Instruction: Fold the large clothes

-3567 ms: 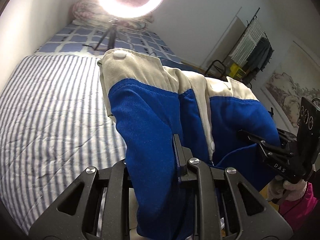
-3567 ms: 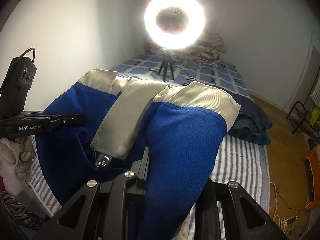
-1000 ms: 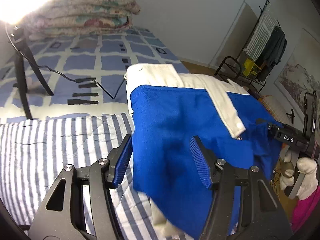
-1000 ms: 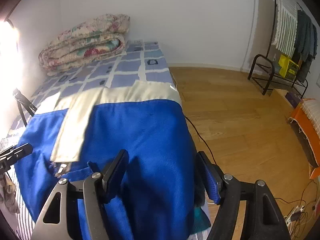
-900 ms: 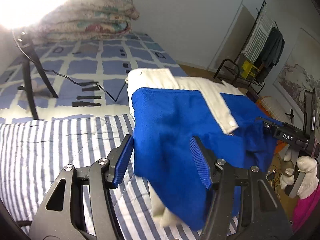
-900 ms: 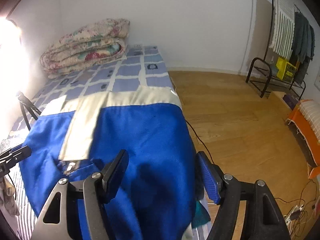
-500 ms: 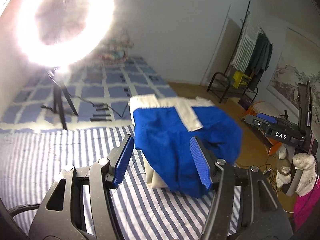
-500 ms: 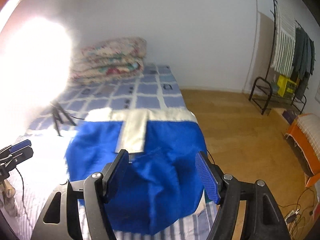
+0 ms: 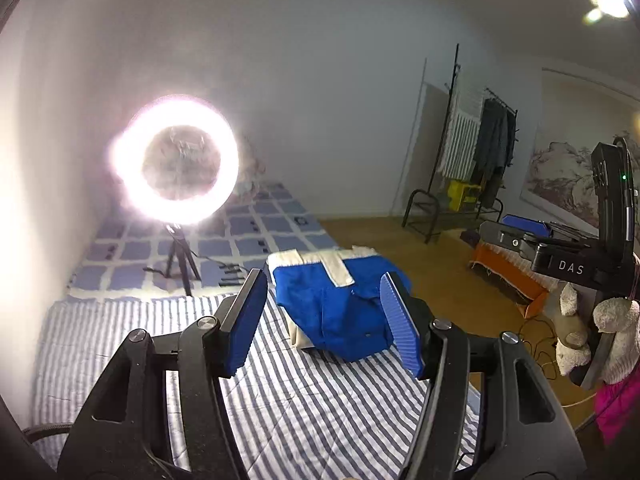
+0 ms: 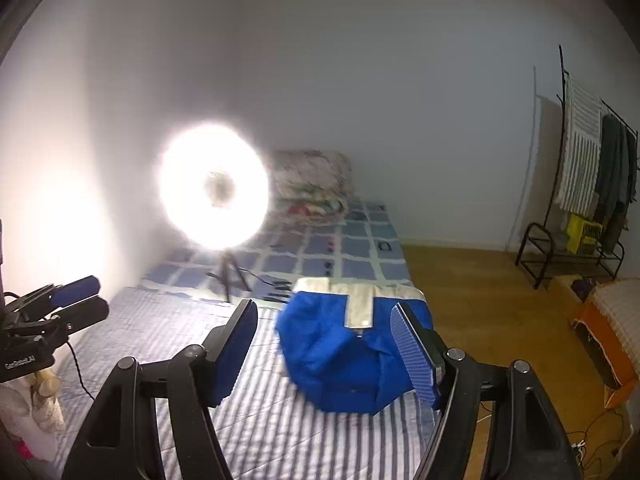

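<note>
A folded blue garment with a cream waistband lies on the striped bed cover near the bed's right edge; it also shows in the right wrist view. My left gripper is open and empty, held back above the bed, apart from the garment. My right gripper is open and empty, also well short of the garment. The right gripper shows at the right of the left wrist view, and the left gripper at the left of the right wrist view.
A bright ring light on a tripod stands on the bed behind the garment. A folded quilt lies at the bed's head. A clothes rack and wooden floor are to the right.
Both grippers let go of the blue garment, opened, and pulled back and up. The garment now lies folded on the bed, farther away.
</note>
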